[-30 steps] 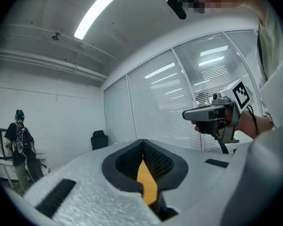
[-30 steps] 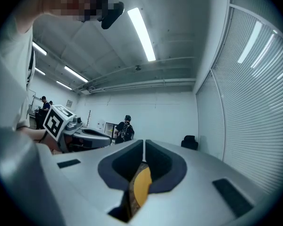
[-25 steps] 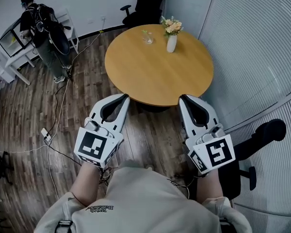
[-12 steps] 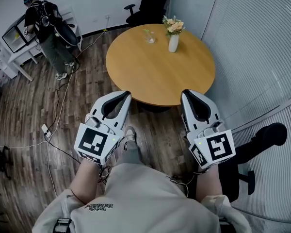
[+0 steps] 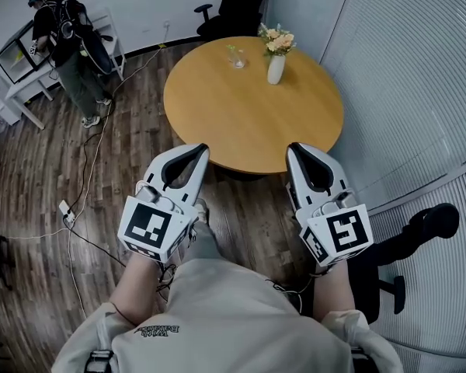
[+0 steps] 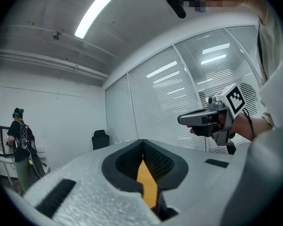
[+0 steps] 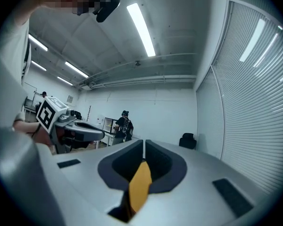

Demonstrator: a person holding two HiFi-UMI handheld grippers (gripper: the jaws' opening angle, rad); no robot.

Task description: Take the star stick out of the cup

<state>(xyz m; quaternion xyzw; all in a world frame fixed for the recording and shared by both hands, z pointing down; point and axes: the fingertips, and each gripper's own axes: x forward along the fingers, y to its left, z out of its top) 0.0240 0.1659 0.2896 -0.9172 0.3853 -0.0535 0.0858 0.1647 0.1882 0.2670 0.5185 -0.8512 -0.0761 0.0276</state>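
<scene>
The left claw (image 5: 199, 149) and the right claw (image 5: 294, 147) are being held level side by side by the near edge of the round desk (image 5: 248, 123), the jaws of each being pressed fully together with nothing between them. The star stick (image 5: 232, 51) is being carried upright in the clear cup (image 5: 238, 61) at the far side of the desk, just left of a white vase (image 5: 275, 68) of flowers and well apart from both claws.
</scene>
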